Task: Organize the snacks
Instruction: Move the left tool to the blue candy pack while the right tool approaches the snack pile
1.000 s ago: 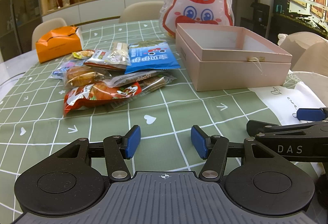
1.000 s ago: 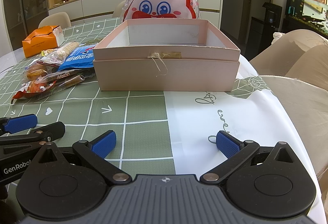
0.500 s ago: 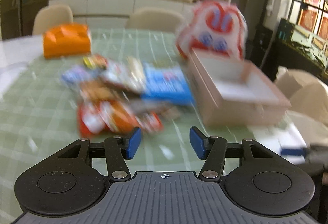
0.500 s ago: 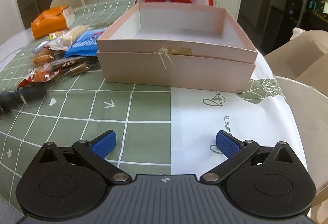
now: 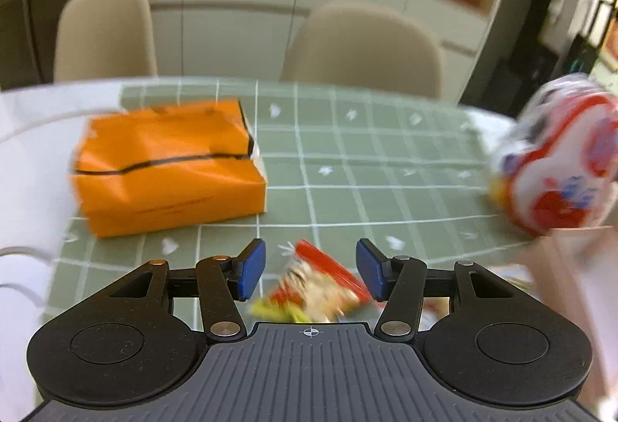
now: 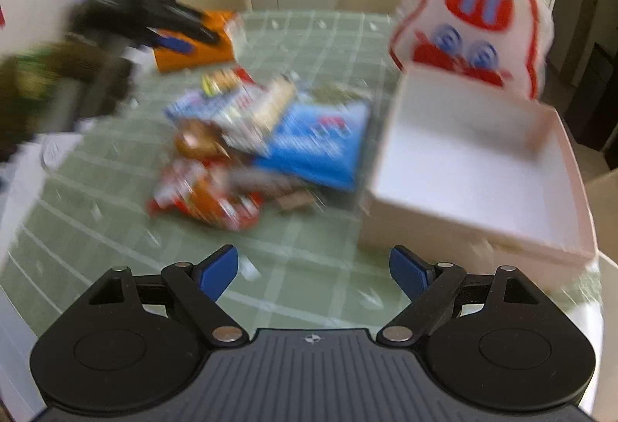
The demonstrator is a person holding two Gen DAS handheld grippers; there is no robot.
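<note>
Left gripper (image 5: 311, 269) jaws apart, gripping nothing, above blurred red-and-yellow snack packet (image 5: 314, 285); orange rectangular paper box (image 5: 166, 167) at 10 o'clock. Right gripper (image 6: 313, 273) wide open, empty; blurred pile of snack packets (image 6: 258, 148) at 11 o'clock, open pink cardboard box (image 6: 475, 171) at 1 o'clock, red-and-white rabbit-face plastic bag (image 6: 475, 16) behind it

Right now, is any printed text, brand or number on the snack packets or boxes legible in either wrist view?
None can be read; both views are motion-blurred.
Blue foil snack packet: white print, blurred.
Red-and-orange snack packet: print, blurred.
Orange paper-wrapped box: a dark line of print on its front side, unreadable.
Pink open cardboard box: no text visible.
</note>
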